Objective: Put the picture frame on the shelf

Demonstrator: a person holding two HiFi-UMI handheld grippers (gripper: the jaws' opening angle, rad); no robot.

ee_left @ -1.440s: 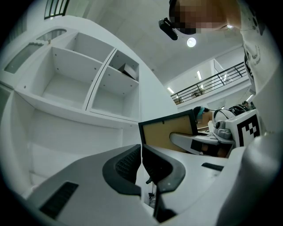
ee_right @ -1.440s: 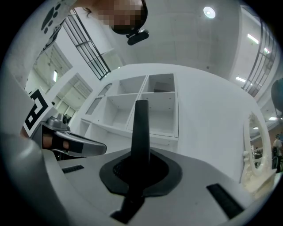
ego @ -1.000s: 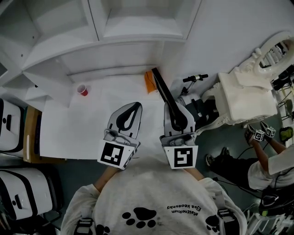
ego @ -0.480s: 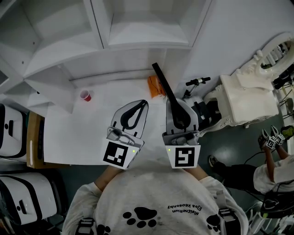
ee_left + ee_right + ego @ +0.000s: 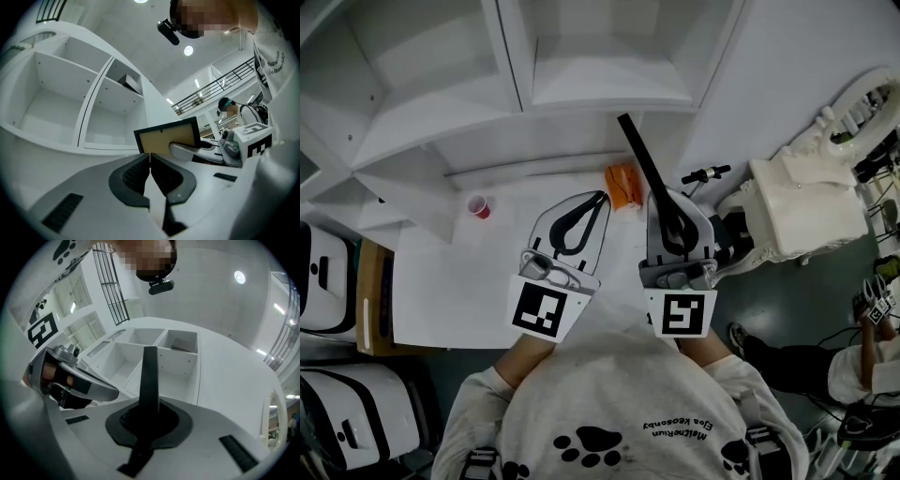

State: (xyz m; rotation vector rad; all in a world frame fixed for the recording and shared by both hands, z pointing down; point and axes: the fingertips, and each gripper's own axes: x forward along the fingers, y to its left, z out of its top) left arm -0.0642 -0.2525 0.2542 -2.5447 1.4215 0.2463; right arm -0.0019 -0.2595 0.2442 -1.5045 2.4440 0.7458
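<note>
Black picture frame [image 5: 639, 155], clamped in the right gripper [image 5: 667, 202], has risen toward the shelf [image 5: 609, 89] at 12 o'clock; left gripper [image 5: 596, 199] closed, empty. Placement nears.

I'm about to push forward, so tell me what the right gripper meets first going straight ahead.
The right gripper, shut on the picture frame, points at the white shelf; the frame's far end would likely touch it first, though depth is unclear.
</note>
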